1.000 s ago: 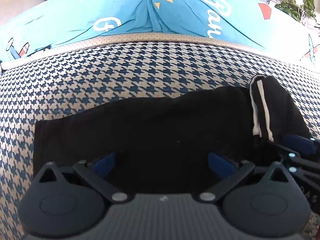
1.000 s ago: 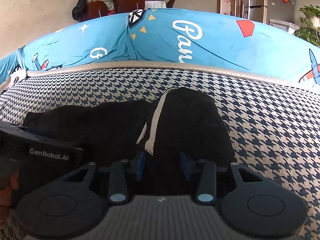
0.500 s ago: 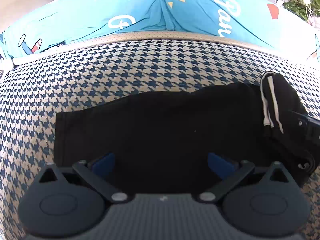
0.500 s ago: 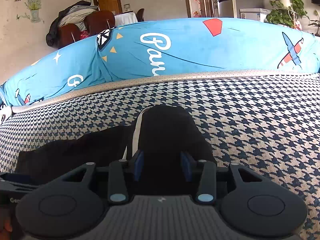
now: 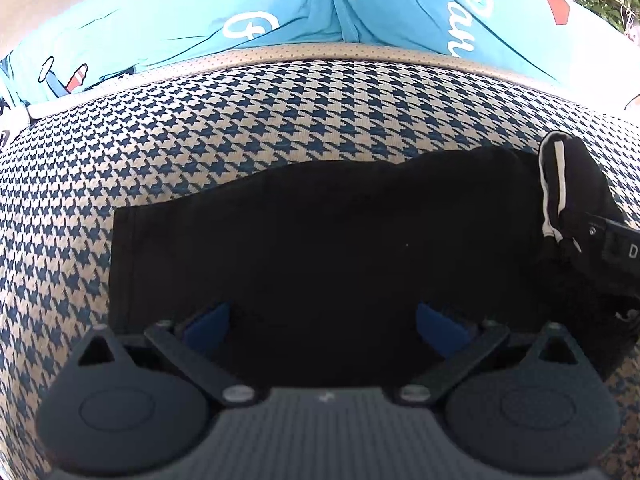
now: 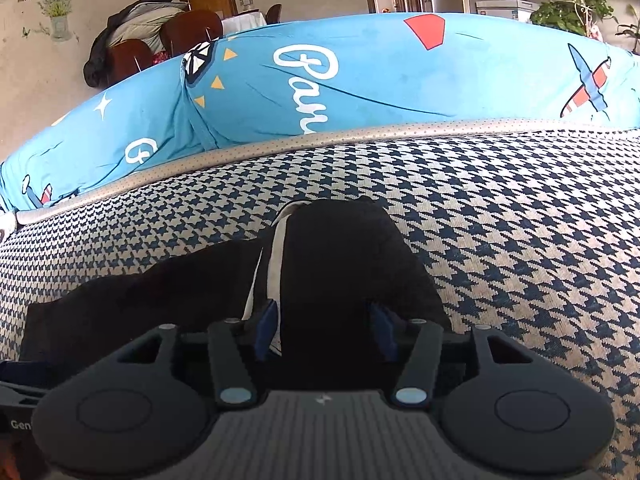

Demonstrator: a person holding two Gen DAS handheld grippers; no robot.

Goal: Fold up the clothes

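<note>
1. Left gripper (image 5: pixel 320 322) hangs with its jaws spread wide and nothing between them, low over the near edge of the black trousers (image 5: pixel 320 232), which lie flattened along the houndstooth sofa seat (image 5: pixel 240 120).
2. Right gripper (image 6: pixel 325 330) has jaws at a middling width and opening, letting go of the bunched, white-striped end of the trousers (image 6: pixel 344 264), which sits between the blue pads.
3. To do this well, I judge the right gripper should open fully and back straight off, so the fold is not dragged open.
4. Left end of the trousers is a straight edge with bare seat beyond it; there is room there to smooth or fold across.
5. Behind, the blue cushion (image 6: pixel 360 80) walls off the back; to the right the seat is open.
</note>
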